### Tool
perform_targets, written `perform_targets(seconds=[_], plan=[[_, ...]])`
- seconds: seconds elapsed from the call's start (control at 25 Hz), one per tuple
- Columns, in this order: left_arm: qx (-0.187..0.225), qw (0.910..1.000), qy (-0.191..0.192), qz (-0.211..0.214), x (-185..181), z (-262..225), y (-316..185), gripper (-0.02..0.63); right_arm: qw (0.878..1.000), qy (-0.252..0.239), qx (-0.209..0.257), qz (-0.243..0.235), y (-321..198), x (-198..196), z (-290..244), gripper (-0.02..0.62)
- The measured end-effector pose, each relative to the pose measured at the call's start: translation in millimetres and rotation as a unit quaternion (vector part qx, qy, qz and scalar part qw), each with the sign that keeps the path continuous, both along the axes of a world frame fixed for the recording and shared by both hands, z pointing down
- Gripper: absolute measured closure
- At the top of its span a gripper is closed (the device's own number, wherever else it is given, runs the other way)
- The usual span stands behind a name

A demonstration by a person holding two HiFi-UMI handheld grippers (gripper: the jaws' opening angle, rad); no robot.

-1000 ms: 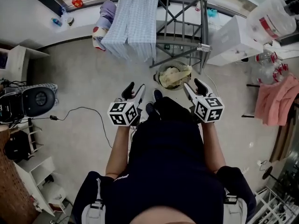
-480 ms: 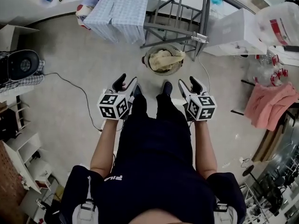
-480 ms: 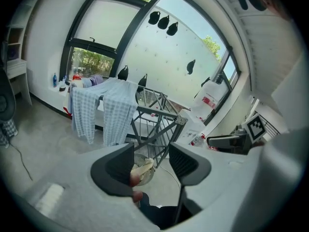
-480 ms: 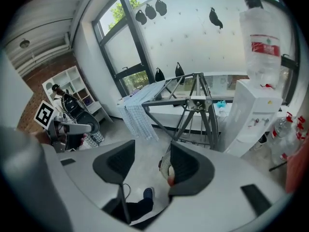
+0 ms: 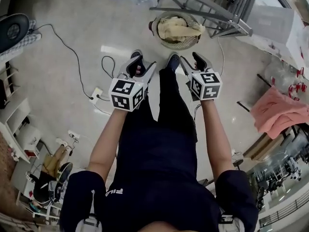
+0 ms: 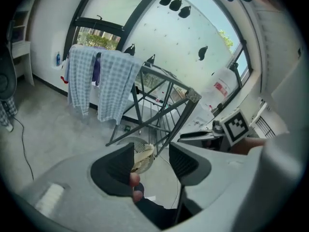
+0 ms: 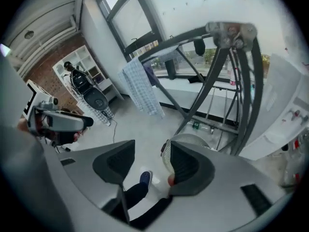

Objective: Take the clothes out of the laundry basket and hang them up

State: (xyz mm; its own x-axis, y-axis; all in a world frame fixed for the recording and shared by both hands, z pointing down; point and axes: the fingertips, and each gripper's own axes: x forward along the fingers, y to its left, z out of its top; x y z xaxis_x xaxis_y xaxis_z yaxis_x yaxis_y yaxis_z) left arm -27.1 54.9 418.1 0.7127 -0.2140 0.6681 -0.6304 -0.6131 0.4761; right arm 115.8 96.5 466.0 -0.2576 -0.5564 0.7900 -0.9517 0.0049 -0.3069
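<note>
Cream clothes (image 5: 177, 28) lie heaped in the laundry basket (image 5: 176, 46) ahead of our left gripper (image 5: 144, 64) and right gripper (image 5: 193, 61), both empty with jaws apart, so we judge step 1, reaching in, comes next: lower, then pinch cloth.

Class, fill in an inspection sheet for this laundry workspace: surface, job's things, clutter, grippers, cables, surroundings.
Surface: pale floor.
Job's things: laundry basket holding cream clothes, by drying rack; checked cloths hang on rack.
Clutter: pink cloth at right, white shelf at left.
Grippers: left gripper and right gripper open, empty, short of basket.
Cables: black cable crosses floor to power strip.
Surroundings: large windows behind rack.
</note>
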Motion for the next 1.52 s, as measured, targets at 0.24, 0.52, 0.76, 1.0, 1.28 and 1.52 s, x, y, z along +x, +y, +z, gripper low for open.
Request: perform_targets(seconds=[0.24, 0.52, 0.76, 1.0, 1.28, 1.52], plan=[[-0.026, 0.9995, -0.012, -0.010, -4, 90, 22, 0.374, 0.996, 0.010, -0.037, -0.076, -28, -5, 126, 0.367], [-0.056, 0.9969, -0.013, -0.055, -28, 167, 40, 0.374, 0.988, 0.001, -0.068, -0.137, -59, -22, 260, 0.368], [-0.038, 0.9969, -0.008, -0.068, -29, 242, 27, 0.375, 0.975, 0.014, -0.099, -0.199, -75, -18, 391, 0.371], [-0.016, 0.9967, 0.010, -0.079, -22, 288, 9, 0.375, 0.958, 0.033, -0.137, -0.250, -72, -23, 516, 0.371], [-0.012, 0.9979, 0.041, -0.049, -9, 338, 4, 0.375, 0.953, 0.025, -0.177, -0.245, -72, -31, 626, 0.374], [-0.024, 0.9984, 0.051, -0.008, -6, 346, 10, 0.374, 0.954, 0.045, -0.202, -0.218, -67, -32, 687, 0.373]])
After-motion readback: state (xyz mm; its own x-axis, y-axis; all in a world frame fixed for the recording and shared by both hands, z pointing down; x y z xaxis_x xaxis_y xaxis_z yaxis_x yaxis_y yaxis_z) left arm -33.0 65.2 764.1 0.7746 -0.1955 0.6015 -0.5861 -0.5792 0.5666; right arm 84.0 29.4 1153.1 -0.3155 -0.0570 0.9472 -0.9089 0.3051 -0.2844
